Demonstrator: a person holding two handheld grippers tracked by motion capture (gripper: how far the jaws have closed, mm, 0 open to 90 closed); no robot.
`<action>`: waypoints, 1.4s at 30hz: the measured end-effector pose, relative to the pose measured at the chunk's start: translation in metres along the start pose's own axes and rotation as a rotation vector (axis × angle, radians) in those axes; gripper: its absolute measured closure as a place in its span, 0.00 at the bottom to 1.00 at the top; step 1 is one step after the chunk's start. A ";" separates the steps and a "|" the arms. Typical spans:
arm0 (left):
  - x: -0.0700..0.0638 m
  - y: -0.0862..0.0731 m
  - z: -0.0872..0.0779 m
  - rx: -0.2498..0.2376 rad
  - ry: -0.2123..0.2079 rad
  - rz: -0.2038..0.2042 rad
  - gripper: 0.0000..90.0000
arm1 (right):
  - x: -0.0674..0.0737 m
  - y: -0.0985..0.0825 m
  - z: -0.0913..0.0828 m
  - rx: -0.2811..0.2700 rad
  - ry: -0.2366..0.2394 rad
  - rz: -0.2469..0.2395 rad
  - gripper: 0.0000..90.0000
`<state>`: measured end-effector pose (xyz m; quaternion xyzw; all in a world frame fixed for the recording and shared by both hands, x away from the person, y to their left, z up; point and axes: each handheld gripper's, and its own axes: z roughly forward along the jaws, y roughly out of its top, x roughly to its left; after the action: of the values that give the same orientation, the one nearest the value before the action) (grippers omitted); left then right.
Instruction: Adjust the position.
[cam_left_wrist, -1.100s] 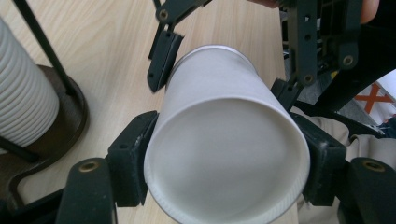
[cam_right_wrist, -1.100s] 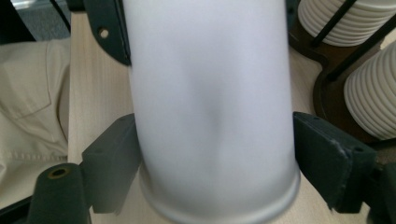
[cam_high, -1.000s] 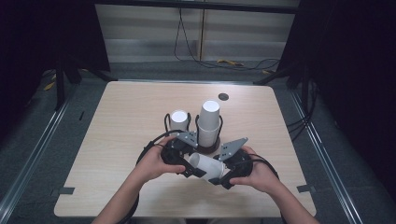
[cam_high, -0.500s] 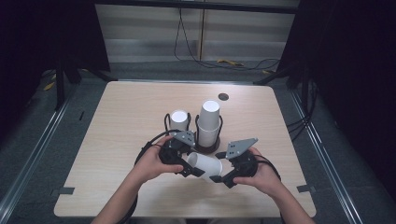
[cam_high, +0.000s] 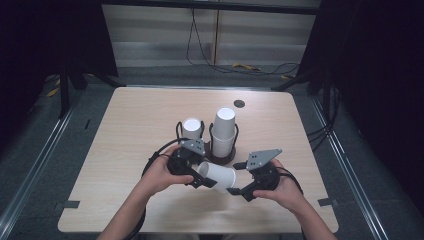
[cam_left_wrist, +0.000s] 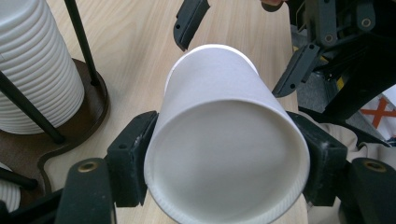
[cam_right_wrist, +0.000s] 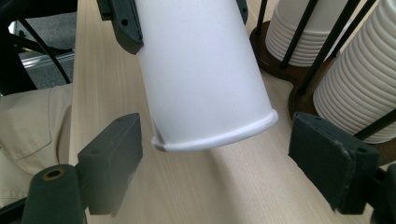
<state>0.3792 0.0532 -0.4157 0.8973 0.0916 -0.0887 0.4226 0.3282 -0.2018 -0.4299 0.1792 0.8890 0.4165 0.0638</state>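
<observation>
Cup (cam_high: 216, 176) at frame centre: gripped by my left jaws (cam_high: 200, 176); right jaws (cam_high: 239, 189) have just been opening, released; placement remains.

Cup stacks (cam_right_wrist: 359, 88) cut by frame edge

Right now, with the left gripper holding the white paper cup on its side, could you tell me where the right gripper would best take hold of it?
Probably at the rim end of the white paper cup, coming from the cup's open end. The left gripper already clamps its base, and the rolled rim points at the right gripper, whose open jaws stand either side of it, not touching.
</observation>
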 end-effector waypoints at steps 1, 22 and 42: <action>0.000 0.000 0.000 -0.008 -0.009 0.001 0.35 | 0.000 0.000 0.000 0.000 0.001 -0.003 0.19; 0.003 -0.010 0.000 -0.090 -0.044 0.004 0.35 | -0.001 0.001 0.002 -0.022 0.021 -0.009 0.18; 0.002 -0.009 -0.002 -0.161 -0.089 0.000 0.34 | 0.002 0.003 0.008 -0.029 0.044 -0.027 0.17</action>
<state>0.3794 0.0609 -0.4221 0.8557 0.0795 -0.1208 0.4968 0.3294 -0.1934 -0.4324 0.1571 0.8864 0.4324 0.0522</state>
